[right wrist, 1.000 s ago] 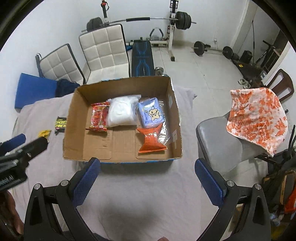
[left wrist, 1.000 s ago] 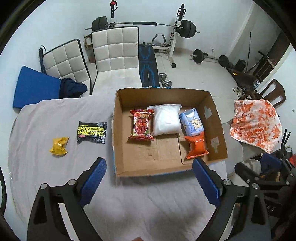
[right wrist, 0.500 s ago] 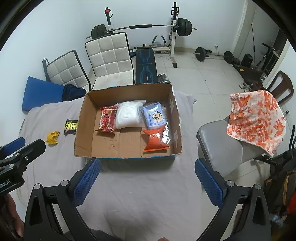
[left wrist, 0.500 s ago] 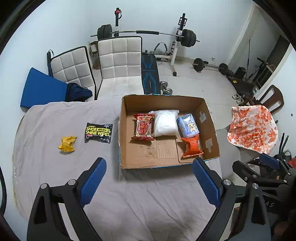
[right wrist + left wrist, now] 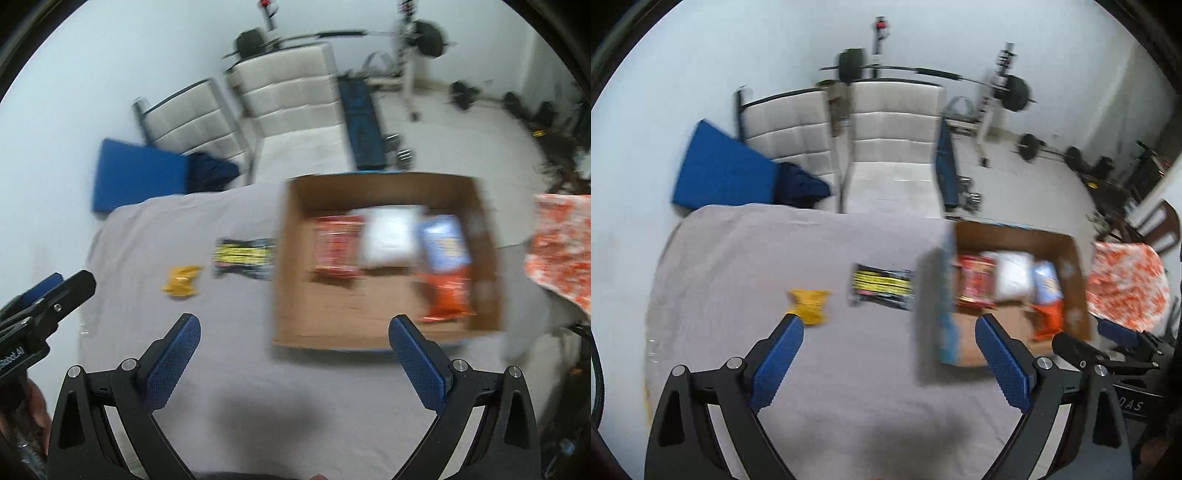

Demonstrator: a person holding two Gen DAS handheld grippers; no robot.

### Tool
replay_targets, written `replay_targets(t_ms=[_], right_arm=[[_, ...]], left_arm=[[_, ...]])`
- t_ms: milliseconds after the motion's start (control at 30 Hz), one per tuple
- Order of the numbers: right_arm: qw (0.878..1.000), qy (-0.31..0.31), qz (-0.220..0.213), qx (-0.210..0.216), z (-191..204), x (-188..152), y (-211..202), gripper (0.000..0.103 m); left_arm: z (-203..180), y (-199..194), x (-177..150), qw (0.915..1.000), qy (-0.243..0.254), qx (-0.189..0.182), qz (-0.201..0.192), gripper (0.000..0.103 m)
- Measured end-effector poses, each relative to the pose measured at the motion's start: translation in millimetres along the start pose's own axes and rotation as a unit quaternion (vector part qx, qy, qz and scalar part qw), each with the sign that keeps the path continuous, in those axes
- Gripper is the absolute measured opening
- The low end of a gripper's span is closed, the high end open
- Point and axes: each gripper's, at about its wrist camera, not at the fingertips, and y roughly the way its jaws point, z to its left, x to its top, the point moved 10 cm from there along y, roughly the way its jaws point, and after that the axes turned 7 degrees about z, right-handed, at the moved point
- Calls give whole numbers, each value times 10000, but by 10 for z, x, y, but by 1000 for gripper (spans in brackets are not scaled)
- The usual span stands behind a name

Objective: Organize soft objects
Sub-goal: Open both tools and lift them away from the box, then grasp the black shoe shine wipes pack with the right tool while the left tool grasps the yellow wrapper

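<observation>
A cardboard box (image 5: 1075, 258) (image 5: 291, 221) stands on the grey-covered table and holds a red pack (image 5: 336, 245), a white pack (image 5: 391, 236), a blue pack (image 5: 443, 240) and an orange pack (image 5: 447, 291). A black shoe-wipes pack (image 5: 881, 286) (image 5: 243, 256) and a small yellow packet (image 5: 809, 302) (image 5: 181, 282) lie on the cloth left of the box. My left gripper (image 5: 886, 358) is open and empty, above the cloth near the yellow packet. My right gripper (image 5: 293, 363) is open and empty, in front of the box.
Two white padded chairs (image 5: 894, 147) and a blue mat (image 5: 720, 173) stand behind the table. Gym weights (image 5: 1008, 92) line the far wall. An orange-patterned cloth (image 5: 1126, 284) hangs over a chair at the right. The other gripper shows at each view's edge.
Both views have swung left with motion blur. The shoe-wipes pack and yellow packet now sit nearer the centre; the box has shifted right. Both grippers stay open.
</observation>
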Motion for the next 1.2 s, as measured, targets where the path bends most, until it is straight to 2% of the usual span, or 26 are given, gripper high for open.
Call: replay_targets(t_ms=[100, 233, 300, 433, 533, 733, 833, 867, 900, 933, 967, 1033, 1067, 1200], right_arm=[[9989, -125, 387, 243, 490, 217, 506, 103], [9938, -633, 918, 6, 921, 424, 1194, 103], [9869, -1040, 1186, -339, 1047, 517, 1569, 103], [9655, -1785, 1622, -979, 1148, 612, 2228, 103], [9430, -2299, 1961, -1394, 1175, 642, 2694, 103], [8990, -3151, 2432, -1828, 1176, 603, 3347, 103], [8845, -3455, 2452, -1956, 1173, 628, 3531, 100], [8839, -3439, 2515, -1929, 1156, 630, 3588, 85], [8884, -3305, 2585, -1864, 1132, 635, 3634, 83], [8991, -3042, 2632, -1727, 1115, 654, 3642, 78], [9124, -2637, 2691, -1601, 1079, 681, 3634, 72], [9282, -1825, 2847, -1553, 963, 685, 3599, 61], [9358, -1048, 3055, -1416, 872, 650, 3570, 59], [9476, 24, 3131, -634, 901, 666, 3476, 62]], left_arm=[[508, 179, 145, 9994, -228, 241, 54, 95], [1036, 606, 194, 9975, -486, 263, 451, 95], [1240, 860, 159, 9954, -603, 248, 701, 95], [1519, 1372, 14, 9900, -743, 220, 1175, 95], [1624, 1726, -90, 9853, -783, 190, 1506, 95], [1713, 2246, -256, 9771, -860, 80, 1947, 95], [1699, 2414, -312, 9744, -881, 16, 2070, 95], [1724, 2455, -314, 9737, -889, 5, 2096, 95], [1719, 2490, -329, 9731, -909, -24, 2115, 95], [1711, 2522, -340, 9725, -936, -64, 2133, 95], [1705, 2549, -348, 9720, -961, -88, 2142, 95], [1681, 2577, -344, 9717, -990, -134, 2140, 95], [1667, 2592, -345, 9716, -997, -151, 2140, 95], [1589, 2677, -317, 9706, -951, -228, 2201, 95]])
